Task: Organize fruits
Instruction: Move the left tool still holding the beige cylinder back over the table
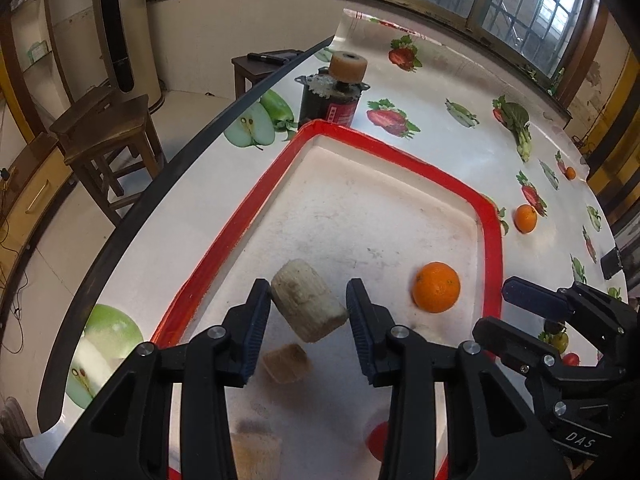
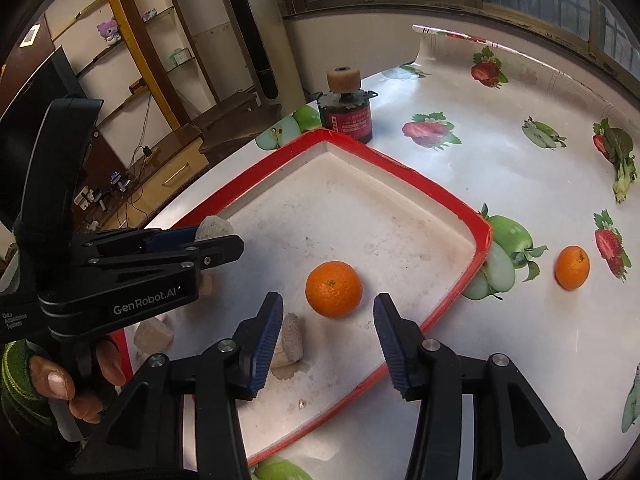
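Your left gripper (image 1: 308, 320) stands part-open around a pale chunk (image 1: 307, 306) in the tray (image 1: 490, 240). The chunk sits tilted between the pads; the left pad looks to touch it, while a gap shows at the right pad, so you are not clearly pinching it. I judge it is lifted or propped there because you are sorting it apart from the fruit. Beneath it, nearer the tray's near edge, lies a smaller tan piece (image 1: 286, 362), blurred.

Your right gripper (image 2: 326, 340) is spread and empty. The orange (image 2: 334, 289) rests on the tray floor just beyond the fingertips, touched by neither pad; likely it was set down there as its sorted place. A rough pale lump (image 2: 290, 340) lies beside the left pad.

A second orange (image 2: 572, 267) lies on the surface outside the tray, past its right-hand rim, still to be gathered in. At the tray's far corner stands a dark can (image 2: 352, 118) with a tan spool on top.
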{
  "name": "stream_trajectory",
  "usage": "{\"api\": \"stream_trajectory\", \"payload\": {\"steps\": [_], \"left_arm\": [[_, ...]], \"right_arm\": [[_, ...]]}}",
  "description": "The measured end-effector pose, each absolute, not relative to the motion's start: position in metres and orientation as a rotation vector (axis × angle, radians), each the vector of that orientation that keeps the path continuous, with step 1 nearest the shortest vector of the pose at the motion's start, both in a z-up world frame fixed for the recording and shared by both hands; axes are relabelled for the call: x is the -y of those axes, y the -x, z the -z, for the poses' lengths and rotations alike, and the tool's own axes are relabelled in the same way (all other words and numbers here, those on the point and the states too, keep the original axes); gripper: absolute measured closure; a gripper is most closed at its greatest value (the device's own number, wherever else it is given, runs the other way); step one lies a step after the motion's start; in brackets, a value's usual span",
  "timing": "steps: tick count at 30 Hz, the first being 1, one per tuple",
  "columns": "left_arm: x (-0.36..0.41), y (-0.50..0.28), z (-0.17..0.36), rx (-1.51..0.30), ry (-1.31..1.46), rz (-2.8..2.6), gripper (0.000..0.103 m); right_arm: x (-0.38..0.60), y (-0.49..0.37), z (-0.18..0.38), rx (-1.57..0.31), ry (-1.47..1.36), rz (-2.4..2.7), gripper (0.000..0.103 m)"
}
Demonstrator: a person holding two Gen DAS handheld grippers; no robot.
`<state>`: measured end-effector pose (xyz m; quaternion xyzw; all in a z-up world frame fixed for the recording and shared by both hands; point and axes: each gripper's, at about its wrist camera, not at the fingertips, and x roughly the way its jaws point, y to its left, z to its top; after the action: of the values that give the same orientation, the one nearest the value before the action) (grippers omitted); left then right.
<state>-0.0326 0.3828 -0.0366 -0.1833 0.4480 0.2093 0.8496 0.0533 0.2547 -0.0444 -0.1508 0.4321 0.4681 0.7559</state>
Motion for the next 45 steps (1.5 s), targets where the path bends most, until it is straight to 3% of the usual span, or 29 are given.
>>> {"api": "stream_trajectory", "payload": {"steps": [23,45], "left_arm": [[-0.278,0.038,0.004,-0.876,0.275,-0.313,0.066],[-0.200,0.022,0.012,-0.919,0.230,-0.155,0.066]], "right_arm": [[-0.108,-0.025,0.015,-0.887,0.237,-0.906,0.052],[0.003,-0.027,0.037,-0.936,0.157,-0.735,0.052]]}}
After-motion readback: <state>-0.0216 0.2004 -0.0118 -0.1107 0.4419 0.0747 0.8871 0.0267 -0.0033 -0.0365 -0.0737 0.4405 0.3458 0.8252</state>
